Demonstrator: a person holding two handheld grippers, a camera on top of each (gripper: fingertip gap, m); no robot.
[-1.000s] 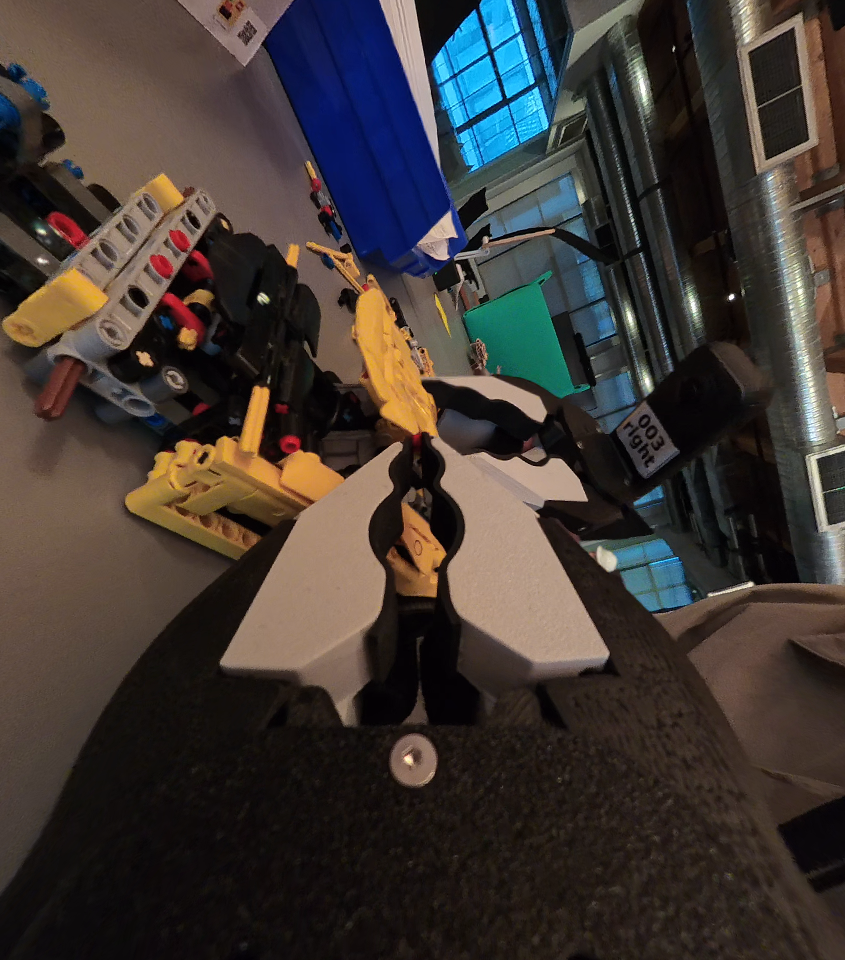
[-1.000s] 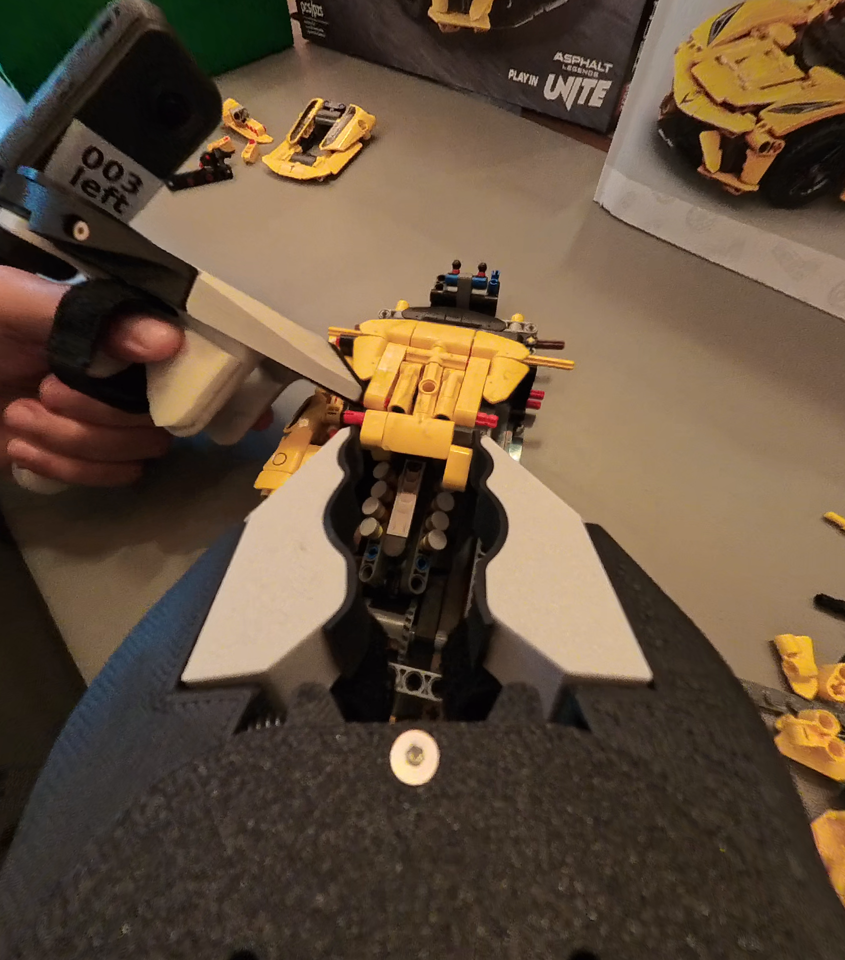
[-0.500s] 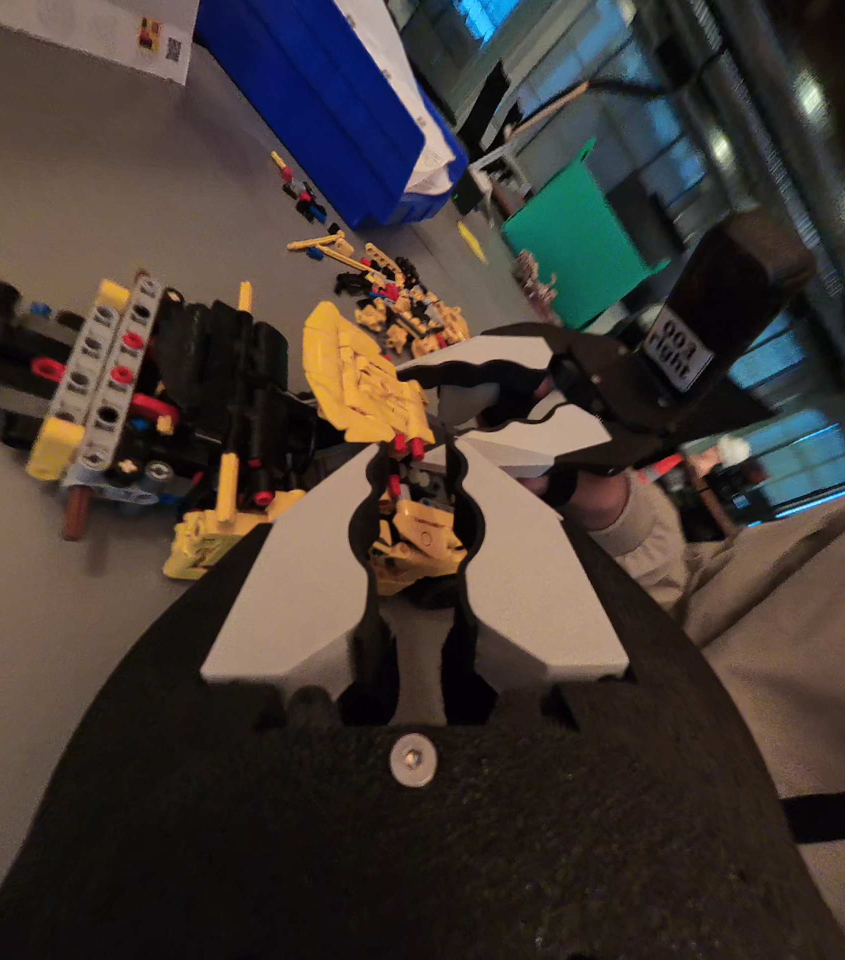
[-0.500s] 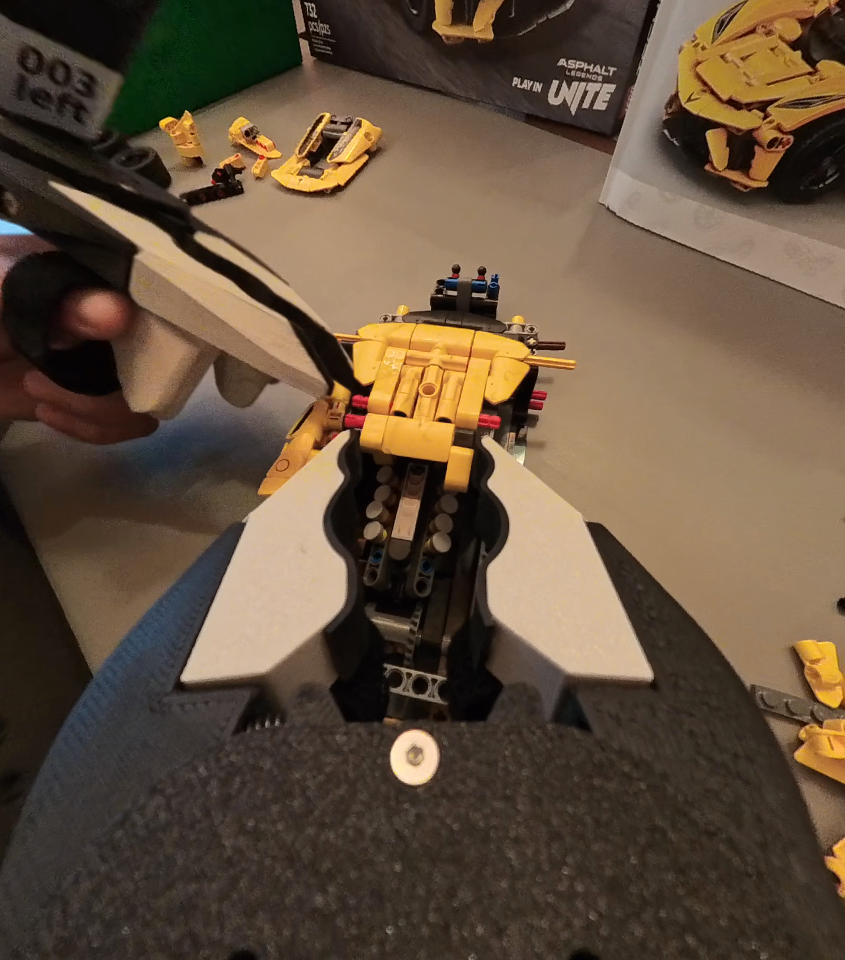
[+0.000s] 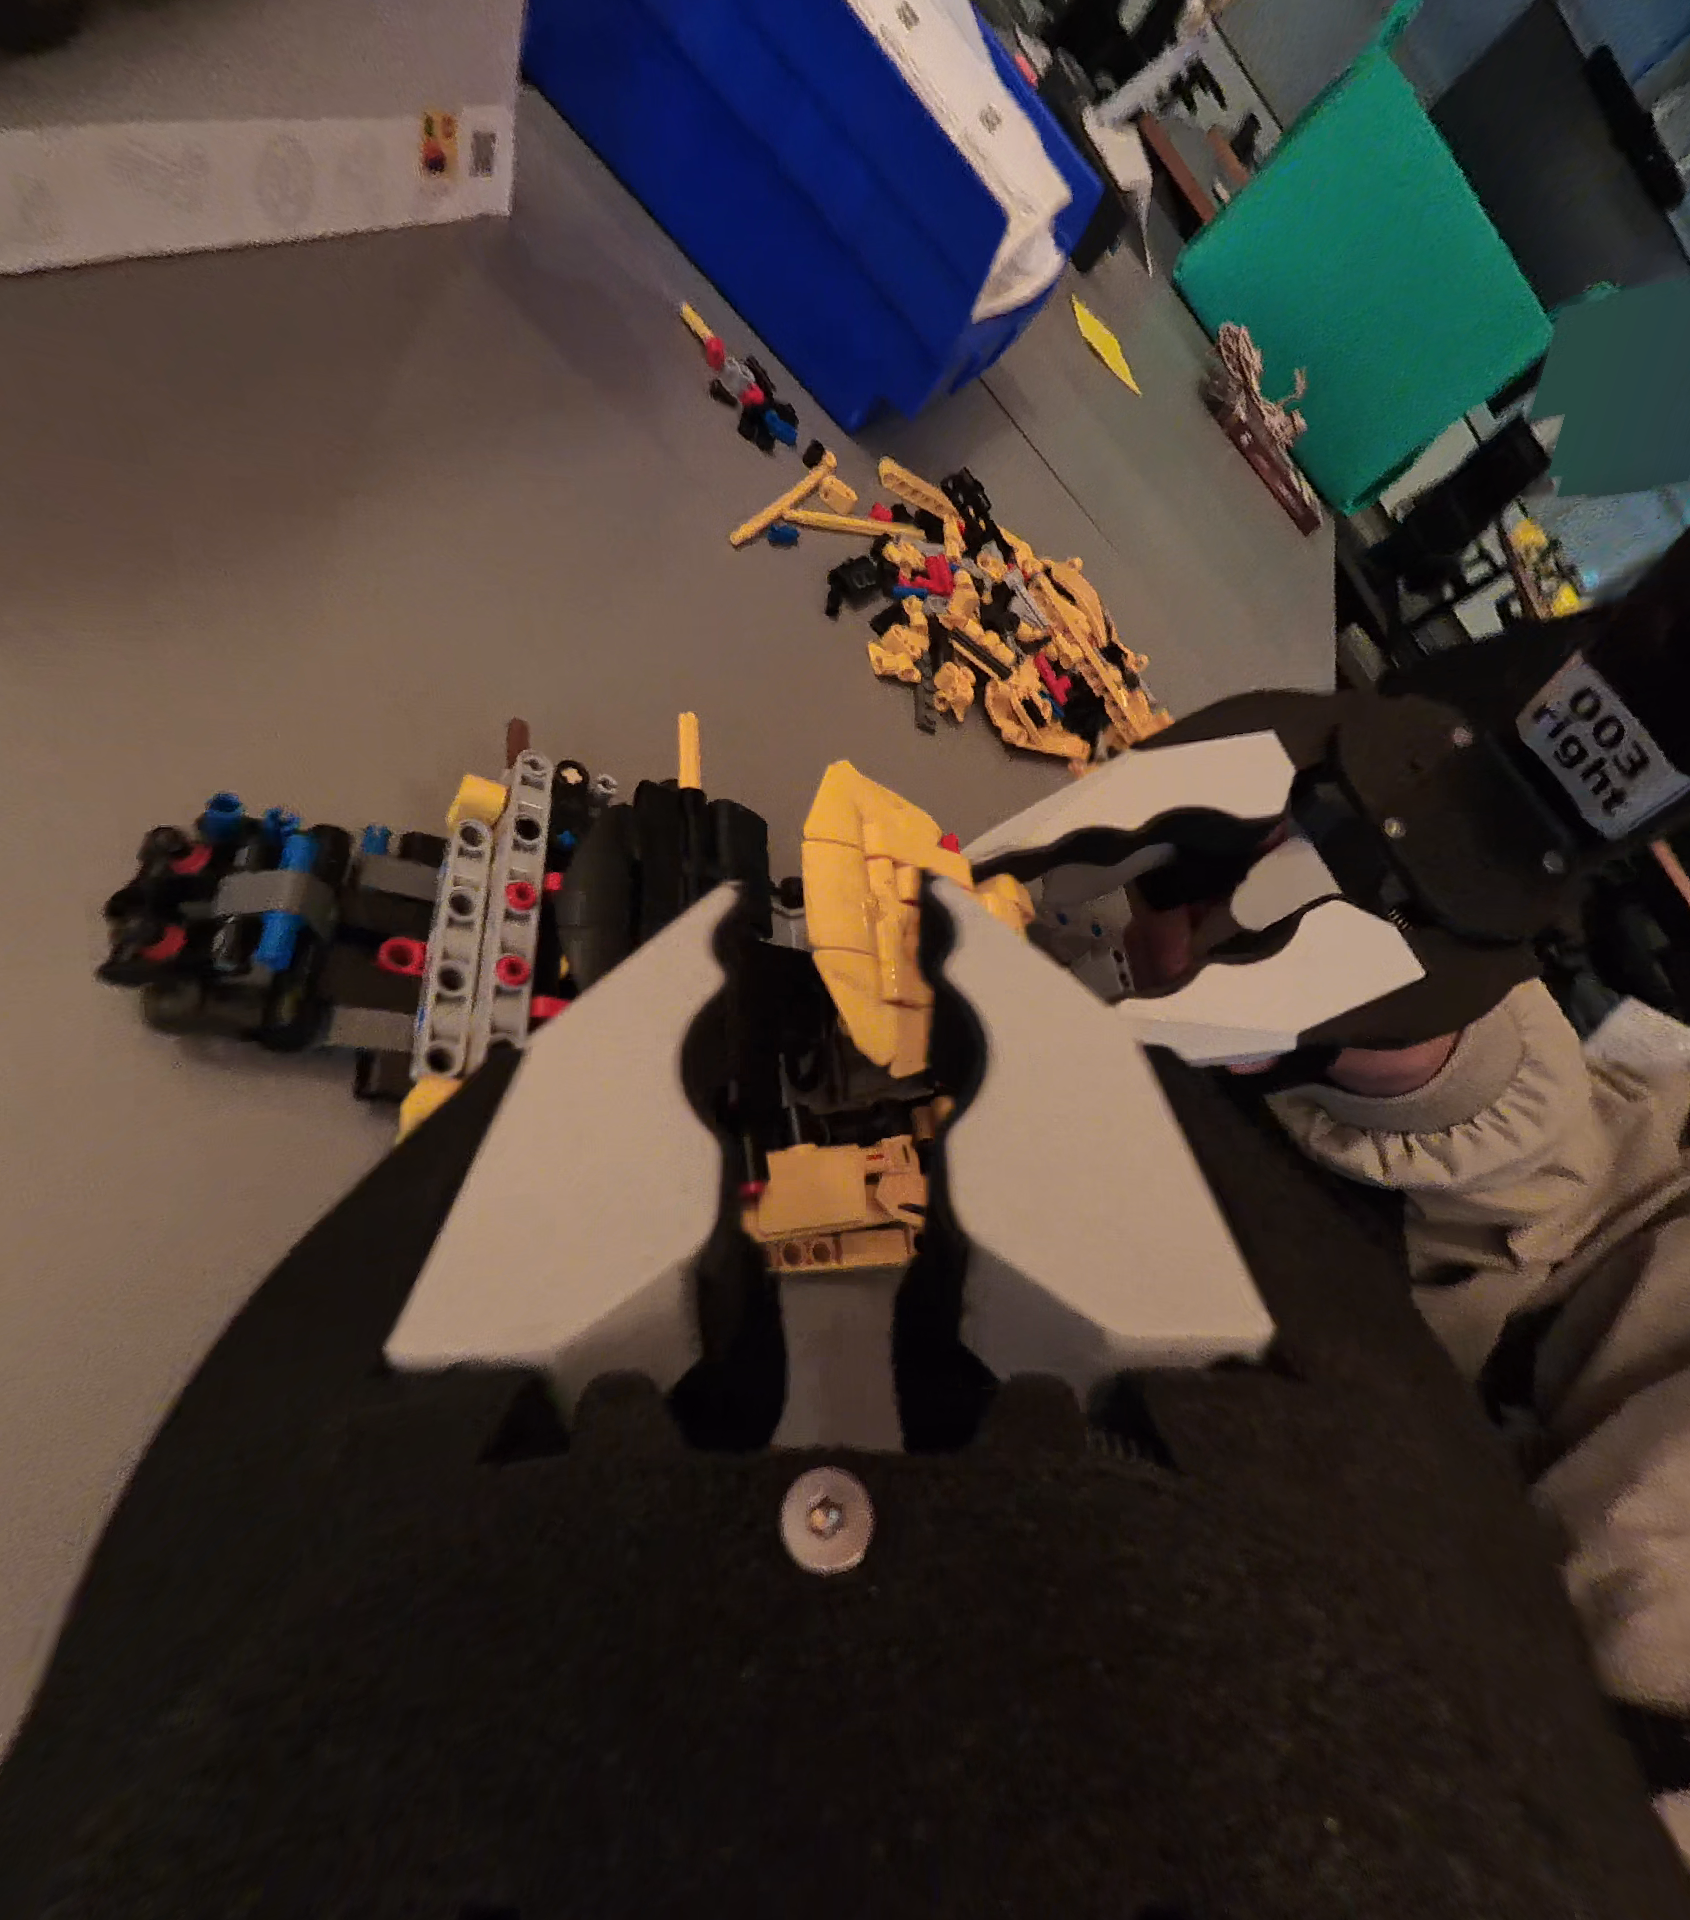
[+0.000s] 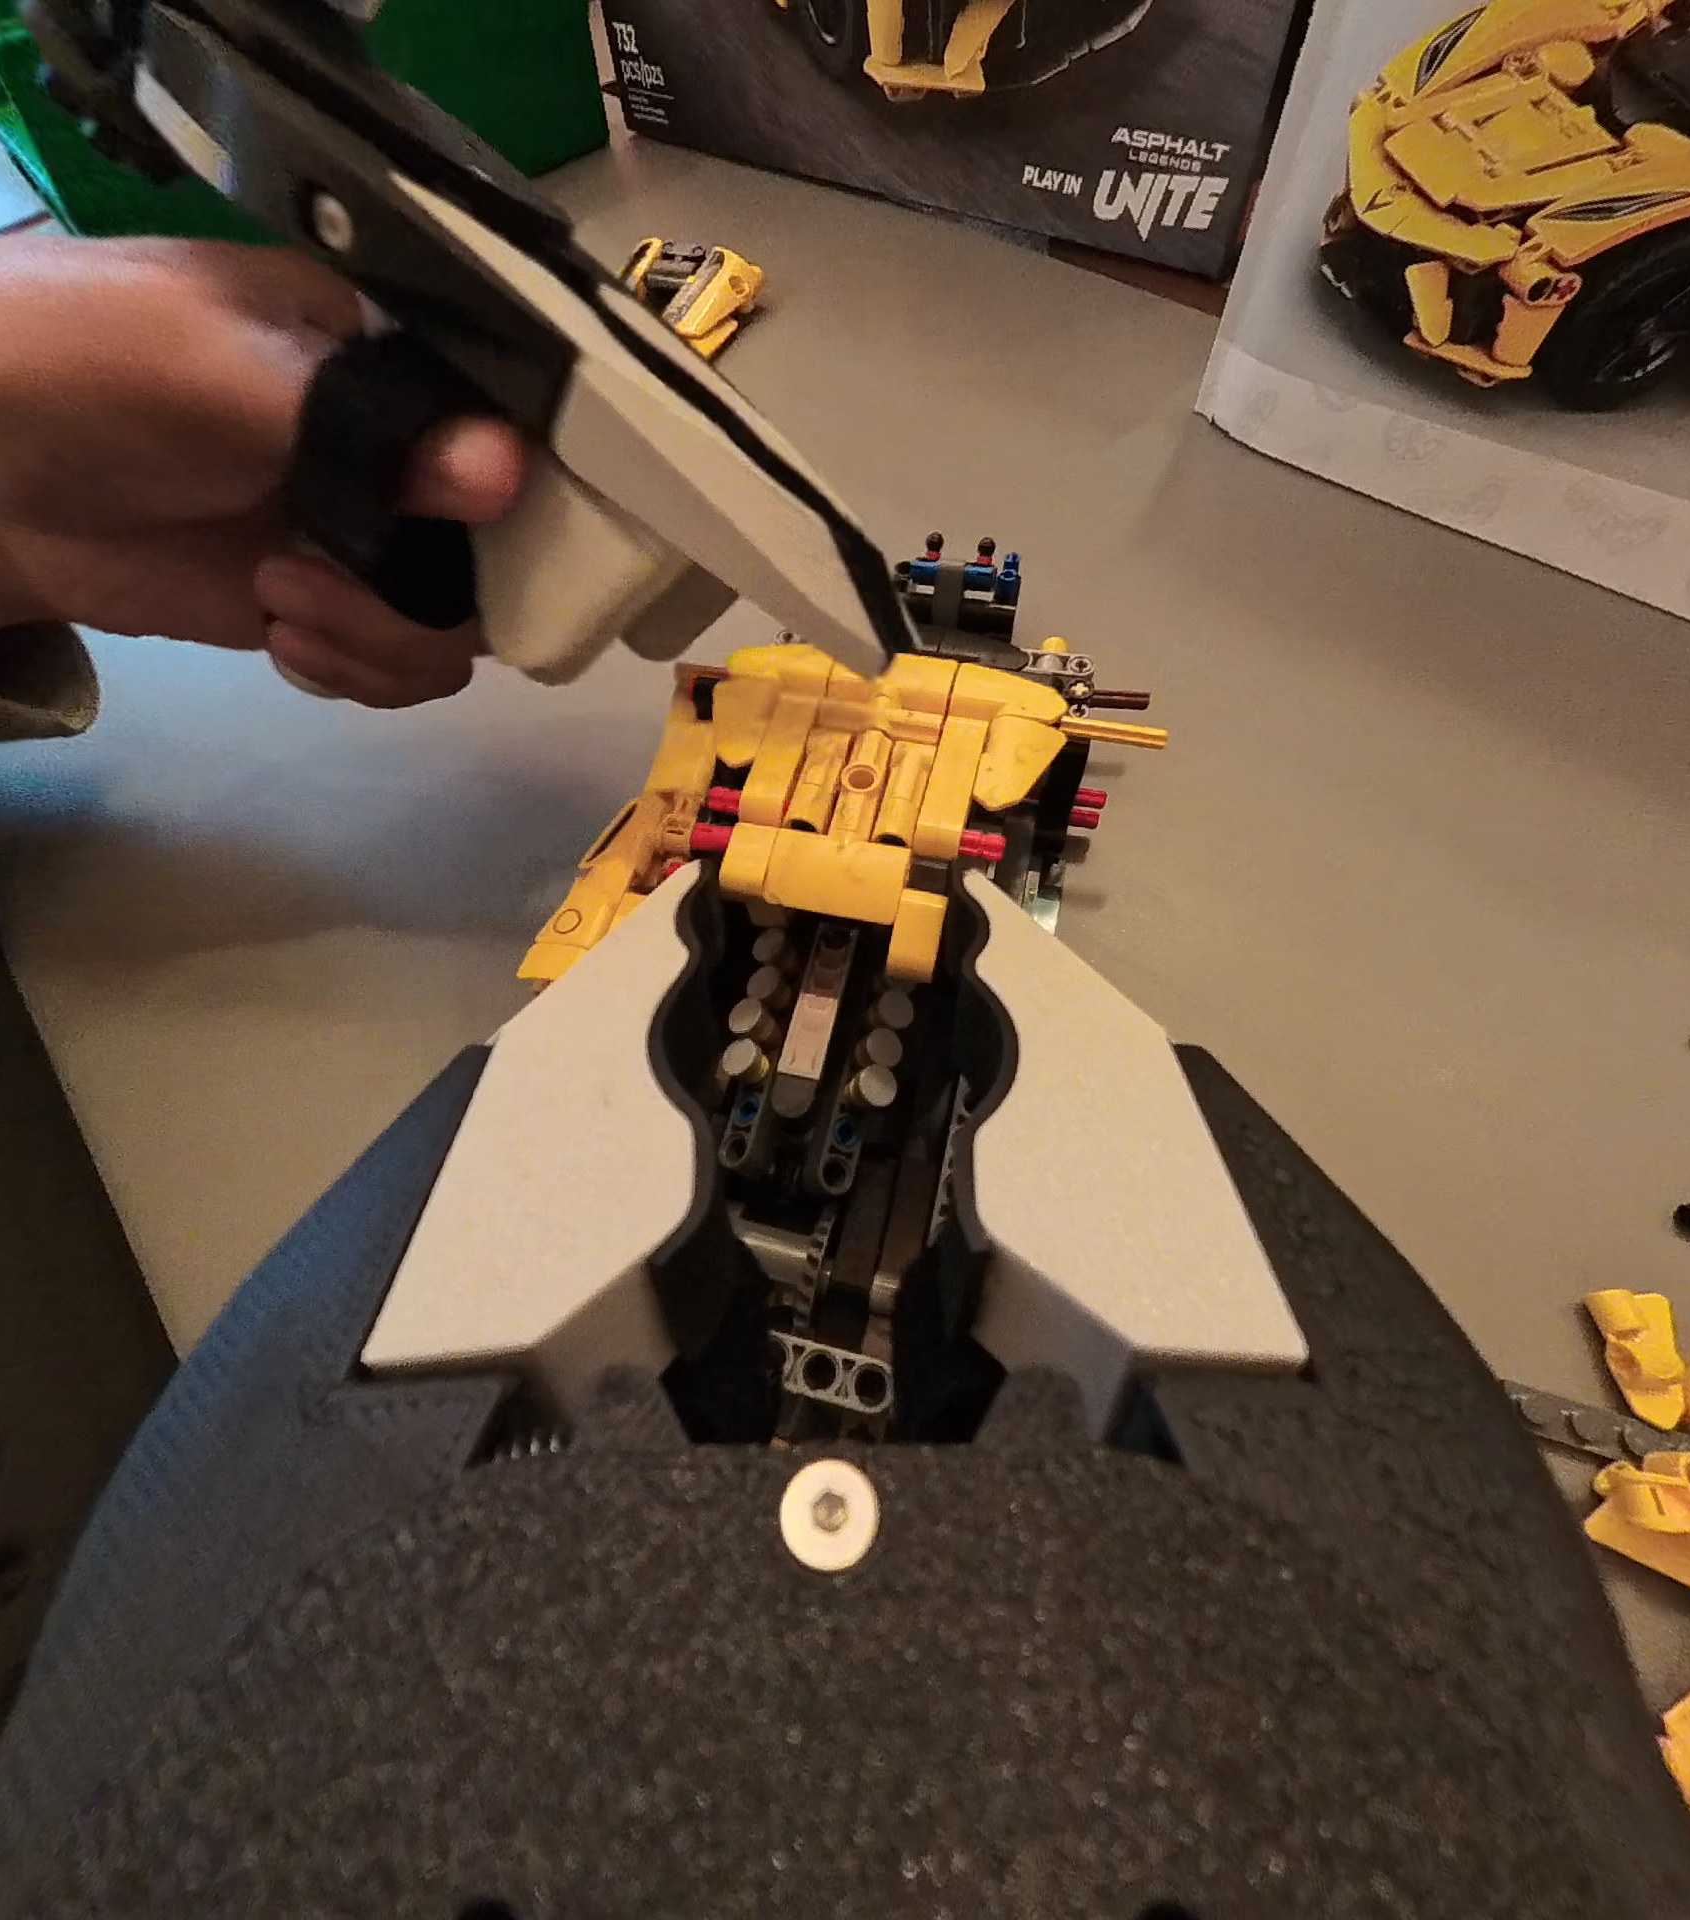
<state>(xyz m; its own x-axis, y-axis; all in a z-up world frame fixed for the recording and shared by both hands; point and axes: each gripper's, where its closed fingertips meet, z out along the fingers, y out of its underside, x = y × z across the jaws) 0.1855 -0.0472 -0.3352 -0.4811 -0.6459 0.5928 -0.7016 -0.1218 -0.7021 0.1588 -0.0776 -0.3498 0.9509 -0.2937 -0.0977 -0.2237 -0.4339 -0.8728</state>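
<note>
Both grippers on the half-built car, frame centre.
My right gripper (image 6: 836, 883) clamps the car (image 6: 862, 790); my left gripper (image 5: 830, 899) has swung over its yellow panel (image 5: 867, 914), fingers now apart, tips touching.

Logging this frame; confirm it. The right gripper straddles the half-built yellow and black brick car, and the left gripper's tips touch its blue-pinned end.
Not quite: in the right wrist view the left gripper's tips touch the yellow top panel. The right gripper does straddle the half-built yellow and black brick car.

Left claw (image 5: 830, 894) parted, right claw (image 6: 830, 883) clamped
</note>
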